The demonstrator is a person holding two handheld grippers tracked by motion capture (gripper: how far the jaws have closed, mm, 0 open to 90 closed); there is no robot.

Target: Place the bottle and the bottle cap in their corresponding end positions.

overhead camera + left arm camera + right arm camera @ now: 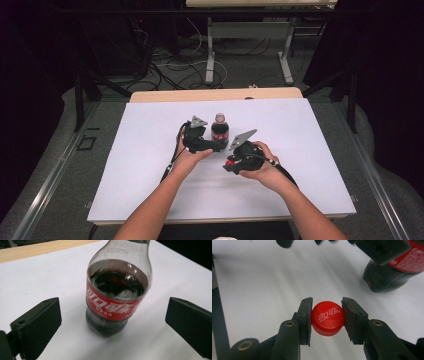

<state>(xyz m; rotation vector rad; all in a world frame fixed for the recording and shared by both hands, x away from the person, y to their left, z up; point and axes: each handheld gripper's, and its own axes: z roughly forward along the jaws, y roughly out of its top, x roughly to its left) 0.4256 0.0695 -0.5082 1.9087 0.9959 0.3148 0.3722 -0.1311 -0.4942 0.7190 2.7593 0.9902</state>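
- White tabletop, dark room behind, cables on the floor at 12 o'clock.
- Cola bottle upright near tabletop centre, uncapped, dark drink inside, red label.
- Left gripper: jaws spread wide, bottle standing between them, touching neither pad.
- Right gripper at 4 o'clock of the bottle: jaws clenched on the red cap, pads pressing both its sides, logo face up.
- In the right gripper view the bottle base sits at 1 o'clock of the cap.
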